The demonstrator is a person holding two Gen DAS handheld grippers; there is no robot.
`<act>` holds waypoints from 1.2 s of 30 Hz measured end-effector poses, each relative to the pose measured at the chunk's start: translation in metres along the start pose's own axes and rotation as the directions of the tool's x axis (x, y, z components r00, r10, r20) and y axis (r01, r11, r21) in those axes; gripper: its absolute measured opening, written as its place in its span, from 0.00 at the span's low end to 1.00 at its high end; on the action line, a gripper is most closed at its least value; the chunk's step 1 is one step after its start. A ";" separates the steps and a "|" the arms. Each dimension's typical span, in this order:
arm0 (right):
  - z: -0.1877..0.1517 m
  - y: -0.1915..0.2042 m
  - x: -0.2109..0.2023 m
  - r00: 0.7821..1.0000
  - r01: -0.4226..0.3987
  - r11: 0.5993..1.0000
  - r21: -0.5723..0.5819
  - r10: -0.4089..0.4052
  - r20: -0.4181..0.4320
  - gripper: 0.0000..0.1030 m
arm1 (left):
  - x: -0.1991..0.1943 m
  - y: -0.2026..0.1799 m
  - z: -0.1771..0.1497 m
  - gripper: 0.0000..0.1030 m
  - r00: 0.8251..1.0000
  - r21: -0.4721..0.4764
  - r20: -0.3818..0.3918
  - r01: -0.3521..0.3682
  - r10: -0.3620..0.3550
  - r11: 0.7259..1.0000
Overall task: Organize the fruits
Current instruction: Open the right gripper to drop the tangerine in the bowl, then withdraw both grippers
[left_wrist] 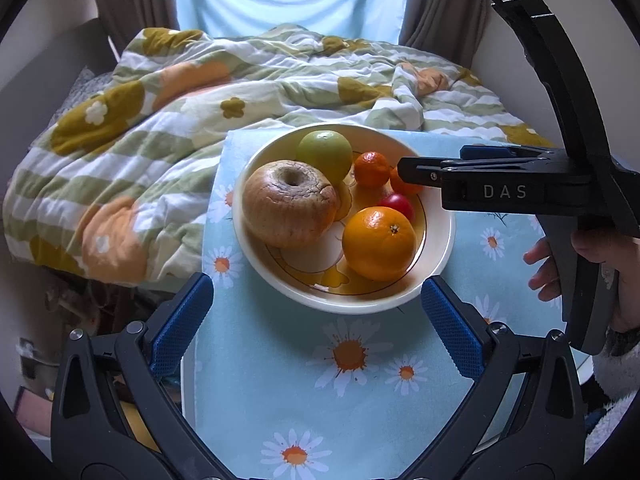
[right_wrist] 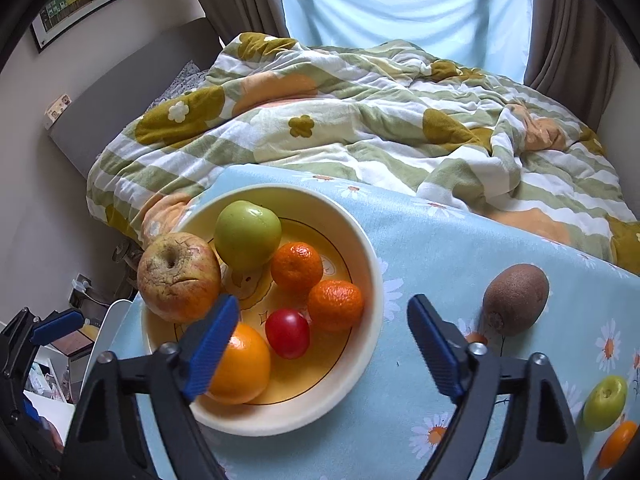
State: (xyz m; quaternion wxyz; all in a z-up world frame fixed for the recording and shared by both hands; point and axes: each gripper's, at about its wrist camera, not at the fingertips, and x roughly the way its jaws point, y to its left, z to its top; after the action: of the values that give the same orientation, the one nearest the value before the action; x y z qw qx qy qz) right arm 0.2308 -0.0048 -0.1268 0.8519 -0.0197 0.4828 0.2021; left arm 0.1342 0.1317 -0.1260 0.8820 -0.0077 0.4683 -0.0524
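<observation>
R hand-held gripper (right_wrist: 322,346) open, empty over fruit bowl (right_wrist: 372,280).

— What am I working on here?

— My surface is a table under a pale blue daisy-print cloth (right_wrist: 448,248). It stands against a bed (right_wrist: 104,92) on its far side, and the bed carries a rumpled quilt (right_wrist: 360,120) in green, white and orange.

— And what sits straight on the cloth?

— On the left, a cream bowl (right_wrist: 370,264) with a yellow inside. To its right, well apart from it, a brown kiwi (right_wrist: 516,304). Nearer to me, at the right edge of my right camera's view, a small green apple (right_wrist: 604,402), and just beside it an orange fruit (right_wrist: 618,444), partly cut off.
</observation>
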 end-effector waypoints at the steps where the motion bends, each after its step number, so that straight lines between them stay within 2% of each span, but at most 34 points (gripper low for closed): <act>1: -0.001 0.000 -0.001 1.000 0.007 1.000 0.000 -0.007 0.002 0.84 | -0.001 0.000 0.000 1.00 1.000 -0.002 -0.001 -0.003 0.003 1.000; 7: -0.004 -0.003 -0.012 0.999 0.032 0.999 0.018 -0.031 -0.017 0.84 | -0.017 -0.002 0.004 1.00 1.000 0.010 0.017 -0.025 0.025 1.000; 14: -0.008 -0.004 -0.048 0.999 0.012 0.999 0.036 -0.014 0.041 0.85 | -0.040 -0.008 0.015 1.00 0.998 0.041 0.048 -0.032 0.030 0.999; 19: -0.012 -0.010 -0.080 0.997 0.044 0.996 0.078 -0.050 0.066 0.85 | -0.056 -0.014 0.023 1.00 0.997 0.072 0.067 -0.035 0.030 0.997; 25: -0.026 -0.019 -0.119 0.987 0.132 0.987 0.091 -0.139 0.077 0.85 | -0.069 -0.026 0.036 1.00 0.995 0.119 0.101 0.008 -0.020 0.993; 28: -0.034 -0.027 -0.137 0.976 0.193 0.976 0.101 -0.202 0.086 0.85 | -0.070 -0.038 0.044 1.00 0.991 0.153 0.114 0.045 -0.063 0.987; 36: -0.068 -0.072 -0.177 0.946 0.288 0.924 0.250 -0.315 0.073 0.85 | -0.059 -0.089 0.063 1.00 0.977 0.269 0.095 0.157 -0.189 0.950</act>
State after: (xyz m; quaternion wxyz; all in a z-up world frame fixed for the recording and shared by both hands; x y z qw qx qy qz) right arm 0.1214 -0.1445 -0.0279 0.8946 0.0188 0.4463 0.0105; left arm 0.1465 0.0468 -0.0364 0.8938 0.0640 0.4012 -0.1901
